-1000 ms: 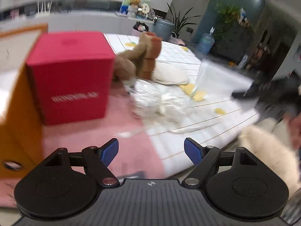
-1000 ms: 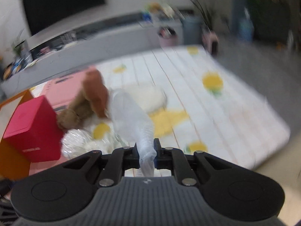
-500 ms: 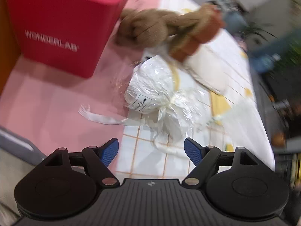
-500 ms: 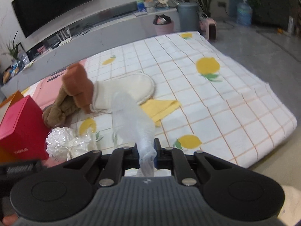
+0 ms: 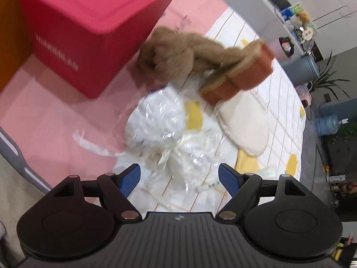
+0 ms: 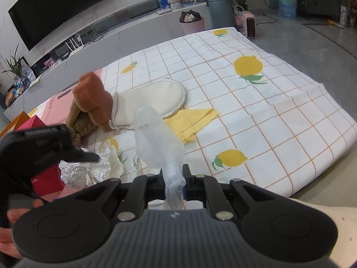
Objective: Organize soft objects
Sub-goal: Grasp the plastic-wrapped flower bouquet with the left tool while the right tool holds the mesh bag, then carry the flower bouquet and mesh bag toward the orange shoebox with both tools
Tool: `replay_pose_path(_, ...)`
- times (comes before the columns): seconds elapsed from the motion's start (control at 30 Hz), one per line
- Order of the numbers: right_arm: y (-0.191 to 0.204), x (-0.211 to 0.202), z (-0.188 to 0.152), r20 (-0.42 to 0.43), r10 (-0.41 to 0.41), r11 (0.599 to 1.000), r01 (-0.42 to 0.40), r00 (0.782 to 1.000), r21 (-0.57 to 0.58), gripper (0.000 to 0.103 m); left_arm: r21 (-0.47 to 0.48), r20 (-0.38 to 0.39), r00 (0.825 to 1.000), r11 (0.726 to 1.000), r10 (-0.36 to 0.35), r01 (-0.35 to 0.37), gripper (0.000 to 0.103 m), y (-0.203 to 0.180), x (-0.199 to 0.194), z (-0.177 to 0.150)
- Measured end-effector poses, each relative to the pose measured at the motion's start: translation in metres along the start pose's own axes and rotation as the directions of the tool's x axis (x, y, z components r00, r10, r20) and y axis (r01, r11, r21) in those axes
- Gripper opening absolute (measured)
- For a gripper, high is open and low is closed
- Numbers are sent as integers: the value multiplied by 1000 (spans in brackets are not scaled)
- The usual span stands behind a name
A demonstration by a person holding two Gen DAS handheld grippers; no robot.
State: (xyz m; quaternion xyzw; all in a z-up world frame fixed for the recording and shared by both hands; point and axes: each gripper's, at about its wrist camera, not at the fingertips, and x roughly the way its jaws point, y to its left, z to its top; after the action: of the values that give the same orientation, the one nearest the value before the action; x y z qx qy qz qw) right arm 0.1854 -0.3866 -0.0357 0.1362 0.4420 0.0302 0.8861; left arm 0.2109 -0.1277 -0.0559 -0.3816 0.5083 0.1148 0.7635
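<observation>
Closing your wide left tongs on crinkly cellophane bundle risks slippage; right tongs pinch plastic bag.

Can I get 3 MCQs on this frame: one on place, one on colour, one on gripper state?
1. Where does the cream mitt lie?
A. on the lemon-print cloth
B. inside the red box
C. on the floor

2. What colour is the flat cloth beside the mitt?
A. blue
B. yellow
C. black

3. What is the state of the right gripper?
A. wide open, holding nothing
B. out of view
C. shut on a clear plastic bag

Answers:
1 A, the mitt rests on the lemon-print cloth.
2 B, it is yellow with a zigzag edge.
3 C, the fingers pinch the clear plastic bag, while the left gripper is open over the wrapped white bundle.
</observation>
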Motion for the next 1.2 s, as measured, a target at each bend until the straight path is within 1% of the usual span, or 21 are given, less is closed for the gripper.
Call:
replay_pose_path(0.07,-6,-1,-2,-4,16,999,-16,1000,37,10,-63,13,996,994,90,-89,93,-7,10,5)
replay_pose_path(0.1,-9,-1,-2,-11,28,998,-28,1000,59,10,-114,-11,992,985,129,-130,93,-6,15,8)
replay_pose_path(0.17,-13,-4,-2,-13,55,994,-54,998,93,10,-215,-64,990,967,124,-135,93,-1,28,13)
replay_pose_path(0.23,-13,-7,-1,-5,72,992,-71,997,101,10,-265,-56,992,956,114,-125,93,-2,37,16)
replay_pose_path(0.33,-9,-9,-2,-1,98,991,-97,995,89,10,-295,-54,987,942,148,-158,101,-9,50,19)
replay_pose_path(0.4,-9,-6,-4,-14,117,988,-115,993,98,10,-320,-61,990,937,130,-143,101,-8,58,21)
replay_pose_path(0.47,-9,-3,-6,-26,123,988,-119,992,102,10,-299,-52,991,945,125,-135,103,-11,63,22)
replay_pose_path(0.53,-10,0,-5,-30,108,990,-105,994,96,10,-216,-60,990,966,130,-140,103,-15,64,24)
replay_pose_path(0.6,-10,0,-5,-30,83,994,-81,996,72,10,-124,-63,992,985,109,-117,92,-17,62,21)
replay_pose_path(0.63,-9,-1,-5,-23,64,997,-63,998,55,10,-81,-60,995,994,75,-80,70,-15,61,20)
replay_pose_path(0.67,-8,-1,-4,-18,48,998,-48,999,35,10,-36,-71,997,999,22,-24,54,-12,61,18)
replay_pose_path(0.7,-7,-2,-4,-11,38,999,-37,999,20,10,14,-117,993,999,-33,35,52,-7,64,18)
replay_pose_path(0.73,-6,-3,-4,-6,32,999,-32,999,13,10,90,-191,979,992,-73,92,47,-4,68,19)
replay_pose_path(0.77,-6,-4,-4,-6,32,999,-32,999,12,10,157,-269,959,978,-91,137,45,0,71,20)
replay_pose_path(0.83,-6,-5,-4,-7,39,999,-39,999,16,10,218,-373,921,954,-114,206,43,17,70,20)
replay_pose_path(0.9,-3,-8,-3,1,45,999,-45,999,2,10,273,-414,905,936,-96,224,43,33,63,20)
replay_pose_path(0.93,-2,-9,-3,6,46,999,-46,999,-7,10,322,-419,905,921,-70,221,43,38,58,20)
replay_pose_path(1.0,1,-11,-2,15,47,999,-47,999,-19,10,437,-394,919,878,-9,196,43,42,46,23)
replay_pose_path(1.07,4,-10,-2,15,41,999,-41,999,-31,10,563,-354,934,809,51,169,43,40,33,16)
replay_pose_path(1.13,5,-8,-3,9,30,999,-30,1000,-38,10,673,-334,938,720,93,168,48,36,26,9)
replay_pose_path(1.2,5,-6,-4,3,24,999,-24,1000,-41,10,714,-309,944,684,117,149,51,31,20,5)
